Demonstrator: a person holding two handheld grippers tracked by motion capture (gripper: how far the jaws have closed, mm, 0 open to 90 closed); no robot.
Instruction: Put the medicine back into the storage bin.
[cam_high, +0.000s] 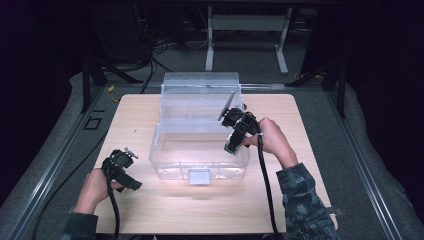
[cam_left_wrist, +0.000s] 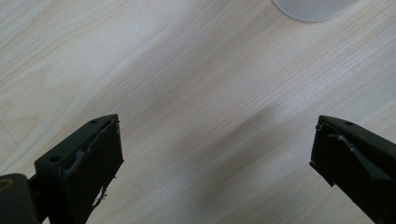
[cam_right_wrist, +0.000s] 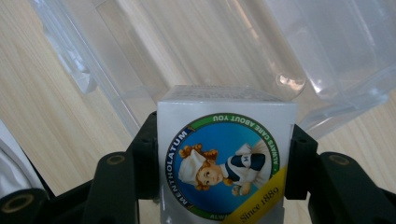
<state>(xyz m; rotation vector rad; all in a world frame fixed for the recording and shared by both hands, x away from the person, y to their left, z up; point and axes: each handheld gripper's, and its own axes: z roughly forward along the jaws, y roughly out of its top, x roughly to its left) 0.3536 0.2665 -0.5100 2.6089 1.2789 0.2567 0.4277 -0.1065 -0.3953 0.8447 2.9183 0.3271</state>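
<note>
Wooden table (cam_high: 200, 200) w/ clear plastic bin (cam_high: 200, 150) at centre, lid up at back. Right gripper (cam_high: 235, 142) over bin's right rim, clamped on white Mentholatum box (cam_right_wrist: 226, 163), pads on both sides. Left gripper (cam_high: 125, 167) low near table's left edge, jaws wide apart, nothing between.

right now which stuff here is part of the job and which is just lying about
In the job:
- Mentholatum box, clamped in the right tongs
- clear plastic bin, lid open, right tongs over it

Just there:
- left tongs, open over bare wooden table
- cables and metal stand on the floor behind
</note>
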